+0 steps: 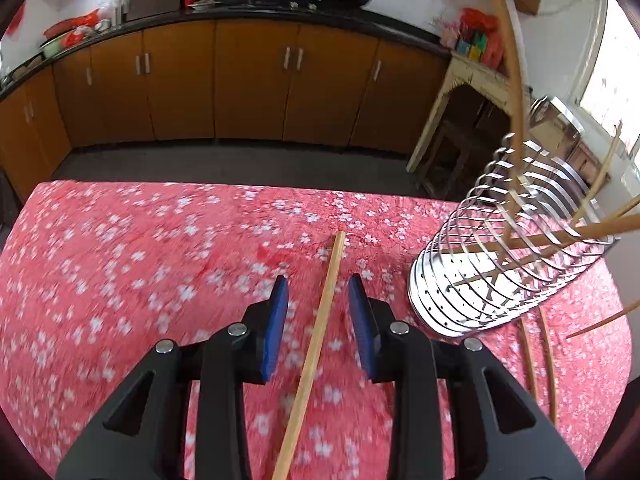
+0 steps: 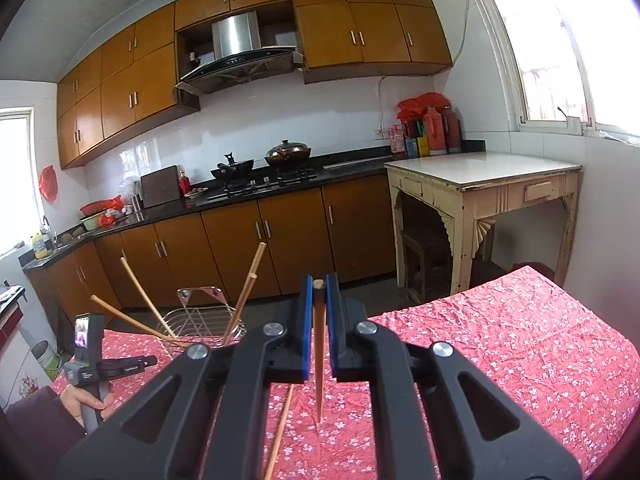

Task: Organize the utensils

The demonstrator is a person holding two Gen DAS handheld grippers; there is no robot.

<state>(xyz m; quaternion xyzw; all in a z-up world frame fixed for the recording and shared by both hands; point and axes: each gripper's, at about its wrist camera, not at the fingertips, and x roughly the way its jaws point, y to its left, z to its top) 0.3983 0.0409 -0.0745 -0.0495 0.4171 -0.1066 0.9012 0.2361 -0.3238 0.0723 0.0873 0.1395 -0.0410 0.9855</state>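
Observation:
In the left wrist view a pale wooden chopstick (image 1: pixel 320 340) lies on the pink flowered tablecloth (image 1: pixel 140 260). My left gripper (image 1: pixel 318 290) is open and straddles it, and its blue pads (image 1: pixel 280 300) do not touch the stick. A wire metal utensil holder (image 1: pixel 500 252) just to the right holds several chopsticks. In the right wrist view my right gripper (image 2: pixel 319 282) is shut on a darker chopstick (image 2: pixel 319 360), which hangs point down above the cloth. The holder (image 2: pixel 200 322) sits to its left.
Two more chopsticks (image 1: pixel 538 364) lie on the cloth in front of the holder. Another chopstick (image 2: pixel 280 432) lies below my right gripper. A person's hand (image 2: pixel 86 400) grips a handle at the table's left. Kitchen cabinets (image 2: pixel 260 240) and a cream side table (image 2: pixel 480 176) stand beyond.

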